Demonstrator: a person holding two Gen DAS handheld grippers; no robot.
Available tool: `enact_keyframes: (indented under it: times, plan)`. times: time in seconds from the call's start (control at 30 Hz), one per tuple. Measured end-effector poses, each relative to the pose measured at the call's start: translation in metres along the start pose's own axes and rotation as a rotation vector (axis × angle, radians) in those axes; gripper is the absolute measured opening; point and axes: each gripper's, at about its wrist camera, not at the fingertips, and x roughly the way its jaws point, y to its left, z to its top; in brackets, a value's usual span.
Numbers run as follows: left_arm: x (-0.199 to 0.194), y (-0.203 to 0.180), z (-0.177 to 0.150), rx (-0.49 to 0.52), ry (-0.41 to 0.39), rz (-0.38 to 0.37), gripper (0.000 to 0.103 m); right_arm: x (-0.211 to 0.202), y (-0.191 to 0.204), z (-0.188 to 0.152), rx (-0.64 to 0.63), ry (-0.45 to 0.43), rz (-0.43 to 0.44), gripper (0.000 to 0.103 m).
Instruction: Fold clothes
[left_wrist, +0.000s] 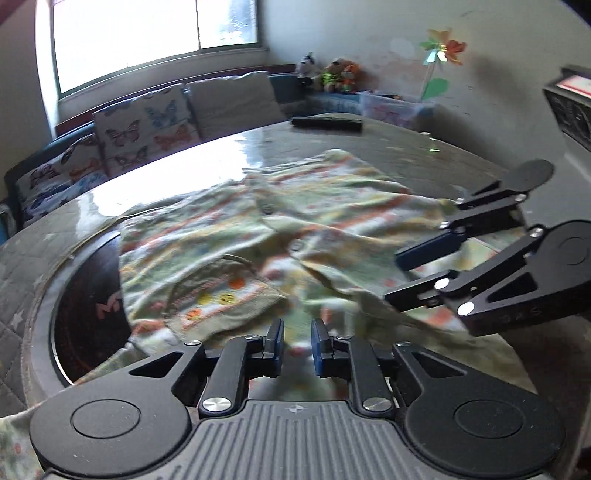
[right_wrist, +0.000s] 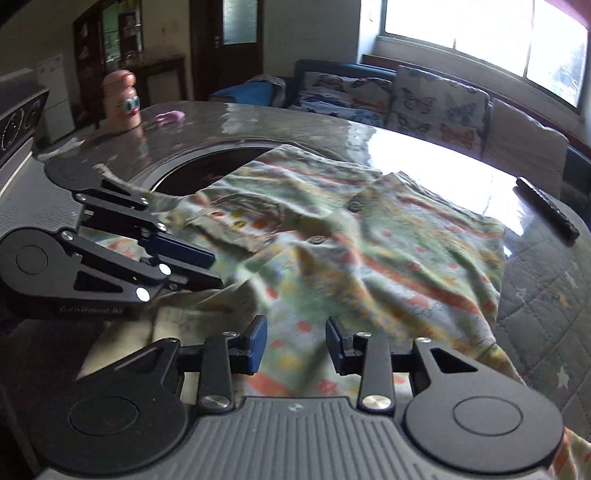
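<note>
A pale green shirt (left_wrist: 258, 229) with orange stripes, small prints and buttons lies crumpled on the glossy table (left_wrist: 221, 155). In the left wrist view my left gripper (left_wrist: 297, 328) hovers over the shirt's near edge, its blue pads a small gap apart with nothing pinched. My right gripper (left_wrist: 393, 277) reaches in from the right just above the cloth. In the right wrist view the shirt (right_wrist: 369, 251) fills the middle, and my right gripper (right_wrist: 295, 325) stands open above its near part. My left gripper (right_wrist: 218, 271) comes in from the left over the shirt's edge.
A dark round inset (left_wrist: 85, 295) in the table lies partly under the shirt. A black remote (left_wrist: 327, 123) rests at the far edge. A toy figure (right_wrist: 122, 101) and a pink scrap (right_wrist: 170, 117) stand far off. Butterfly cushions (left_wrist: 144, 129) line a sofa behind.
</note>
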Motion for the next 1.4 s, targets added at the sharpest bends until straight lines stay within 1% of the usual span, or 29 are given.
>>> enact_keyframes:
  times: [0.07, 0.1, 0.2, 0.3, 0.43, 0.47, 0.5, 0.53, 0.6, 0.73, 0.8, 0.9, 0.97, 1.07, 1.1, 1.2, 1.27, 1.3, 1.4]
  plan:
    - [-0.006, -0.008, -0.004, 0.036, -0.014, 0.006, 0.017, -0.008, 0.004, -0.003, 0.0, -0.005, -0.002, 0.035]
    - [-0.009, -0.009, -0.007, 0.037, -0.02, 0.007, 0.017, -0.015, 0.005, -0.005, 0.01, -0.013, 0.004, 0.035]
    - [-0.018, -0.002, -0.012, -0.031, -0.035, -0.008, 0.018, -0.036, 0.009, -0.009, 0.037, -0.031, 0.041, 0.035]
    - [-0.027, 0.009, -0.016, -0.11, -0.054, -0.02, 0.018, -0.046, 0.02, -0.013, 0.037, -0.026, 0.103, 0.034]
    - [-0.032, 0.013, -0.016, -0.156, -0.069, -0.007, 0.018, -0.043, 0.04, -0.02, -0.004, 0.001, 0.133, 0.032]
    - [-0.033, 0.014, -0.015, -0.164, -0.072, -0.01, 0.018, -0.042, 0.042, -0.022, -0.006, 0.005, 0.133, 0.03]
    - [-0.034, 0.015, -0.015, -0.173, -0.075, -0.014, 0.018, -0.039, 0.045, -0.025, -0.008, 0.016, 0.124, 0.017]
    - [-0.035, 0.015, -0.015, -0.178, -0.077, -0.019, 0.018, -0.037, 0.049, -0.029, -0.011, 0.027, 0.115, 0.008]
    - [-0.037, 0.013, -0.016, -0.173, -0.078, -0.013, 0.018, -0.042, 0.048, -0.032, 0.007, 0.01, 0.099, 0.002]
    - [-0.036, 0.011, -0.018, -0.184, -0.071, -0.011, 0.018, -0.069, 0.033, -0.031, 0.106, -0.071, 0.105, 0.001]
    - [-0.032, 0.006, -0.02, -0.177, -0.065, -0.028, 0.018, -0.091, 0.018, -0.03, 0.184, -0.137, 0.102, 0.001]
    - [-0.027, -0.007, -0.023, -0.151, -0.05, -0.072, 0.018, -0.103, 0.008, -0.031, 0.232, -0.169, 0.109, 0.001]
    - [-0.028, -0.017, -0.026, -0.122, -0.05, -0.086, 0.018, -0.102, 0.009, -0.032, 0.221, -0.168, 0.108, 0.001]
    - [-0.032, -0.031, -0.031, -0.076, -0.056, -0.104, 0.029, -0.096, 0.019, -0.028, 0.184, -0.149, 0.137, 0.001]
    - [-0.034, -0.034, -0.032, -0.063, -0.06, -0.112, 0.03, -0.094, 0.024, -0.026, 0.163, -0.142, 0.145, 0.002]
    - [-0.04, -0.039, -0.035, -0.039, -0.064, -0.126, 0.031, -0.088, 0.034, -0.022, 0.11, -0.114, 0.185, 0.008]
    - [-0.045, -0.038, -0.036, -0.04, -0.072, -0.133, 0.031, -0.088, 0.037, -0.019, 0.106, -0.111, 0.213, 0.009]
    - [-0.048, -0.036, -0.036, -0.043, -0.077, -0.137, 0.032, -0.091, 0.036, -0.016, 0.111, -0.128, 0.231, 0.009]
    - [-0.06, -0.032, -0.04, -0.051, -0.091, -0.138, 0.036, -0.094, 0.033, -0.011, 0.112, -0.164, 0.213, 0.009]
